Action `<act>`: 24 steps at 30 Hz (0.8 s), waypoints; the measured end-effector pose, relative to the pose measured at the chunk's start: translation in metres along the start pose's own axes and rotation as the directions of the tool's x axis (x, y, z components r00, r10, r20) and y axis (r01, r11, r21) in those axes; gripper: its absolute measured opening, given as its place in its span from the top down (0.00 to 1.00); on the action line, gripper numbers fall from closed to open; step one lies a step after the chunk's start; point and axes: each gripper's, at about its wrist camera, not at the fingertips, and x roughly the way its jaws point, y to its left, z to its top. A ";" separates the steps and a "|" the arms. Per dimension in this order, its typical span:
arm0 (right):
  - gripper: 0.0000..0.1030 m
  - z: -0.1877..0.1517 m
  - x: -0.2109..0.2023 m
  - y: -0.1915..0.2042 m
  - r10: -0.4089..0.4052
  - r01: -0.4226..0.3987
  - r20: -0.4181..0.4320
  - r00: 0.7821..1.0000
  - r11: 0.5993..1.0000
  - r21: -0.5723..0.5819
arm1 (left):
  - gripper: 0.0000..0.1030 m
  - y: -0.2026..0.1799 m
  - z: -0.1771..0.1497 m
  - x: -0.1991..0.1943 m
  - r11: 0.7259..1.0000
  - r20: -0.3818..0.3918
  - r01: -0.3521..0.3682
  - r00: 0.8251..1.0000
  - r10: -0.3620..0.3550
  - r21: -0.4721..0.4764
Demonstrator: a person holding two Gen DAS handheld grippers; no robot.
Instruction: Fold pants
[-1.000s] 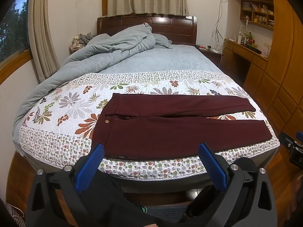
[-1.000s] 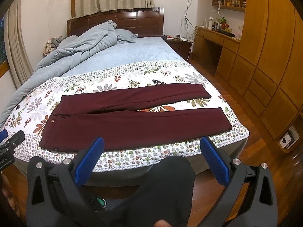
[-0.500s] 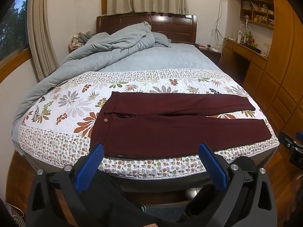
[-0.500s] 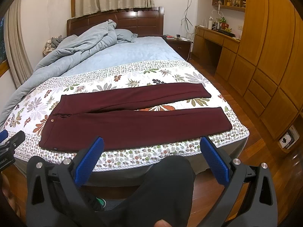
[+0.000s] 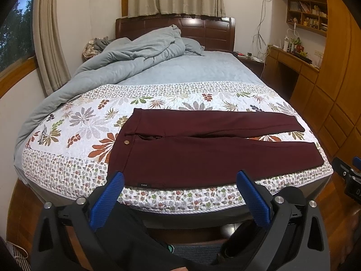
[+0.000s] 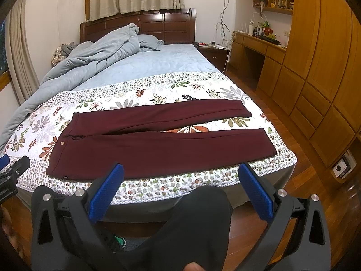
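- My left gripper (image 5: 180,181) is wide open and holds nothing.
- My right gripper (image 6: 181,174) is wide open too, and empty.
- The pants (image 5: 203,153) lie flat on the flowery quilt (image 5: 74,122), legs apart.
- A blue blanket (image 5: 126,63) is bunched behind, maybe over a pillow.

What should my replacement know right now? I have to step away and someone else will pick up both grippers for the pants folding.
Left hand-held gripper: open, empty, held short of the bed's near edge, facing the pants' waist end.
Right hand-held gripper: open, empty, also short of the bed, facing the leg end.
Pants: spread flat on the floral quilt, waist to the left, legs to the right and slightly apart, near leg along the bed's edge.
Done: pants laid out only; no fold made.
Left: probably bring one leg over the other, then fold lengthwise.
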 end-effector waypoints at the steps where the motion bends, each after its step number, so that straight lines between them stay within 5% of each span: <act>1: 0.02 0.000 0.000 0.000 -0.001 0.001 0.000 1.000 1.000 0.000 | 0.03 0.000 0.000 0.000 1.000 0.000 0.001 1.000 -0.001 0.000; 24: 0.02 -0.002 0.000 0.001 0.000 0.000 0.008 1.000 1.000 0.000 | 0.03 0.000 -0.001 0.001 1.000 -0.004 -0.002 1.000 0.002 0.002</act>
